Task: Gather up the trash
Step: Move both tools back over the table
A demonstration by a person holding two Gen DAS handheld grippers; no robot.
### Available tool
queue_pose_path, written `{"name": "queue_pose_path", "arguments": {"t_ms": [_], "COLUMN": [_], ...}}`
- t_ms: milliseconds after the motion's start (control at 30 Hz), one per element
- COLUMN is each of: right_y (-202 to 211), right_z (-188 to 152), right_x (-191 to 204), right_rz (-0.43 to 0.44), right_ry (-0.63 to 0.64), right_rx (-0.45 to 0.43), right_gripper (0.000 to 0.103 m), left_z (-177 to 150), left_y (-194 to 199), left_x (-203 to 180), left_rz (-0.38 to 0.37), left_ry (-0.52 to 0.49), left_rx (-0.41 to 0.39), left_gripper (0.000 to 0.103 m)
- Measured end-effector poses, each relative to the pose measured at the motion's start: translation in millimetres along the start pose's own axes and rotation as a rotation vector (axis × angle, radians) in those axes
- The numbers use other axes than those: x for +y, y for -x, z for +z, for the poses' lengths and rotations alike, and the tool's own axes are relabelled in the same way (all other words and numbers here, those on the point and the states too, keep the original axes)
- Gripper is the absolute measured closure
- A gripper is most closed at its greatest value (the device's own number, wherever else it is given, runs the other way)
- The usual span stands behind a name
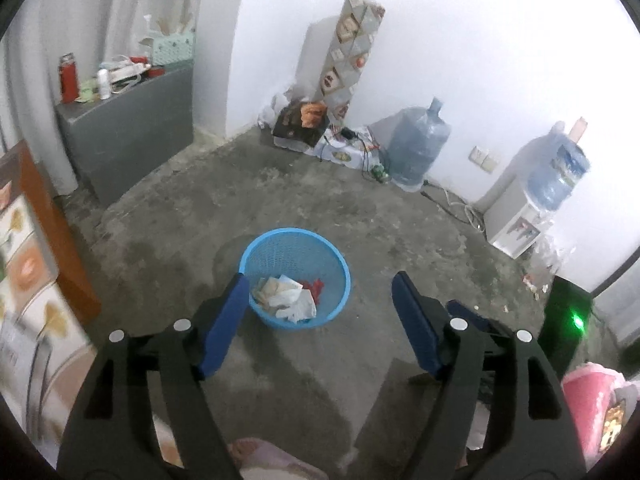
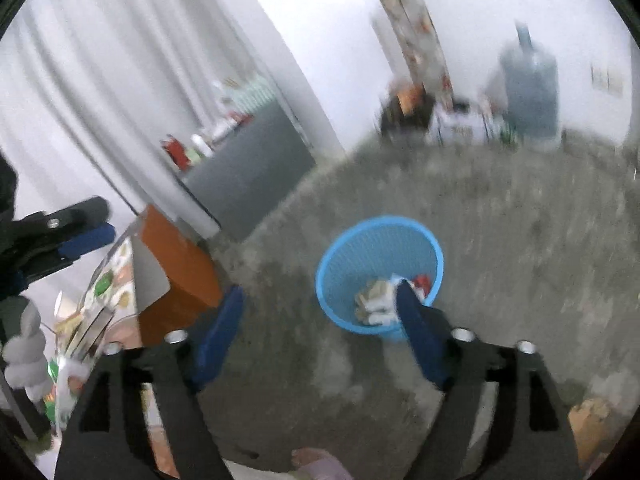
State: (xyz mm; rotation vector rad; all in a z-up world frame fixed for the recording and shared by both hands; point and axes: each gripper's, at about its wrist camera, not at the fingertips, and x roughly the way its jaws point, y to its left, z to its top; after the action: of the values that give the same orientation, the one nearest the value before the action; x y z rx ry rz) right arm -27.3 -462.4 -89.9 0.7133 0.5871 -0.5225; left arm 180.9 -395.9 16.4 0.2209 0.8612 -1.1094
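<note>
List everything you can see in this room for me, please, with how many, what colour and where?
basket: one, blue, on the floor in the middle
trash: a heap of white and red scraps, inside the basket
water jugs: two, blue; one on the floor by the back wall, one on the dispenser
dispenser: one, white, right wall
cabinet: one, grey, left, by the curtain
flask: one, red, on the cabinet
tall box: one, patterned, leaning in the back corner
floor: grey concrete
left gripper: black with blue fingers, open, empty
right gripper: black with blue fingers, open, empty
</note>
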Motion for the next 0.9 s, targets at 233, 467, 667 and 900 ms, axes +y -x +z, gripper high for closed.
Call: {"name": "queue_pose_path", "arguments": {"t_ms": [233,467,667,900], "right_y": [70,104,117,111], "right_z": [-6,-22,-46,-47], "right_x": [64,115,151,187], "right_rz": [-0.015,0.03,0.159,0.37], "right_ry": [0.234,0.357,0.431,0.4], "right_rx": [-0.136,-0.114,-0.072,0.041], "right_gripper": [0.006,0.006,0.007,0.007], "left_z": [-41,-99,-160,-211], "left_y": [125,243,337,392], "left_x": [3,37,80,116], "left_rz": [0.071,0.222,0.413,0.565], "left_ry": [0.04,0.167,0.298,0.372], "left_rx": [-0.187,-0.359,-0.461,-0.504], "left_gripper": [0.026,0.023,0.022,0.02]}}
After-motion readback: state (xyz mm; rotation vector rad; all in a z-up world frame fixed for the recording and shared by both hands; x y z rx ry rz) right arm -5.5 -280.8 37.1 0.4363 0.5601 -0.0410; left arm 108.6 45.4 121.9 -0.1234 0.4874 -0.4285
